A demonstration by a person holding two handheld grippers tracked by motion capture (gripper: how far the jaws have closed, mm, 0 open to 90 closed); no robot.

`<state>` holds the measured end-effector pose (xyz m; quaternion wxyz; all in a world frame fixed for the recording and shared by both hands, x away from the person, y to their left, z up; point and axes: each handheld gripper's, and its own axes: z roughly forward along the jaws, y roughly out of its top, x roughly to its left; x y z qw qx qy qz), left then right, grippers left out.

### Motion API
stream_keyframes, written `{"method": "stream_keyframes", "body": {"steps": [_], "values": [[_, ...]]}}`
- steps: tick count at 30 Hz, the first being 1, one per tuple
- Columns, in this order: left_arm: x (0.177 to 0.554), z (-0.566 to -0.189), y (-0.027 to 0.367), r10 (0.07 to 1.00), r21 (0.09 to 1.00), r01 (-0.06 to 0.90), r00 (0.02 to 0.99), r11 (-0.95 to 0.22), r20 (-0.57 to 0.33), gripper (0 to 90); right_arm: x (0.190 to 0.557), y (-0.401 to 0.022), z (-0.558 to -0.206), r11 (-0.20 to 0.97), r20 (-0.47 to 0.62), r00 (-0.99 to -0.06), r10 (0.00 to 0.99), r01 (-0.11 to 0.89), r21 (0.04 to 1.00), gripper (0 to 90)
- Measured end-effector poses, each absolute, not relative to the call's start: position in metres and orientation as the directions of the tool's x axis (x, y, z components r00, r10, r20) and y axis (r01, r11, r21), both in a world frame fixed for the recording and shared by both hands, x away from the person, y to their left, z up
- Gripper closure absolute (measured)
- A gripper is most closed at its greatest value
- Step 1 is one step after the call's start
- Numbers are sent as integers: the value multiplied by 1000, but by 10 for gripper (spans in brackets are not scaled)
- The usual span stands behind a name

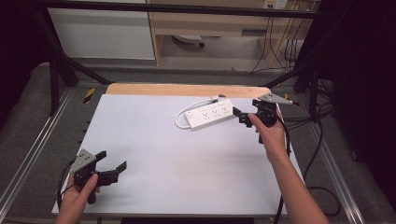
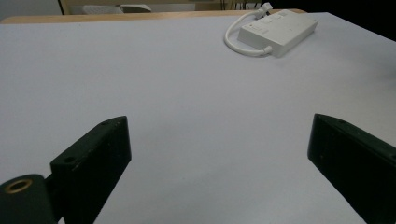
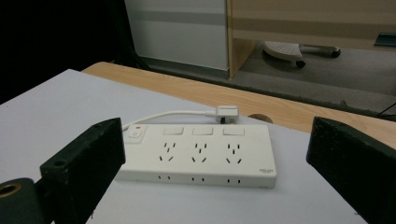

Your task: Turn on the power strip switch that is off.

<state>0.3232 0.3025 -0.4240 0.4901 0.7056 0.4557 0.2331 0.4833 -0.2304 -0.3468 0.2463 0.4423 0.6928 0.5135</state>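
Observation:
A white power strip (image 1: pixel 209 114) with three socket groups and a short looped white cord lies at the back right of the white table top (image 1: pixel 154 149). My right gripper (image 1: pixel 243 115) hovers just to its right, open, jaws spread wide and pointed at the strip (image 3: pixel 196 154); the strip's white plug (image 3: pixel 226 113) rests behind it. Near the front left corner my left gripper (image 1: pixel 113 163) is held open with nothing between its jaws. In the left gripper view the strip (image 2: pixel 278 30) lies far off at the upper right.
A bare wooden strip (image 1: pixel 187 89) runs along the table's far edge. Black frame bars (image 1: pixel 56 60) stand around the table, and black cables (image 1: pixel 317 154) trail down the right side. A wooden cabinet (image 1: pixel 210 23) stands behind.

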Motion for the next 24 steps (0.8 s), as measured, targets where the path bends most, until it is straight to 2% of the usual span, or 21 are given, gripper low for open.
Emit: {"method": "stream_keyframes", "body": {"steps": [24], "values": [[323, -424, 303, 870, 901, 419, 478, -108, -118, 61, 509, -225, -353, 54, 123, -437, 891, 372, 927, 72]]}}
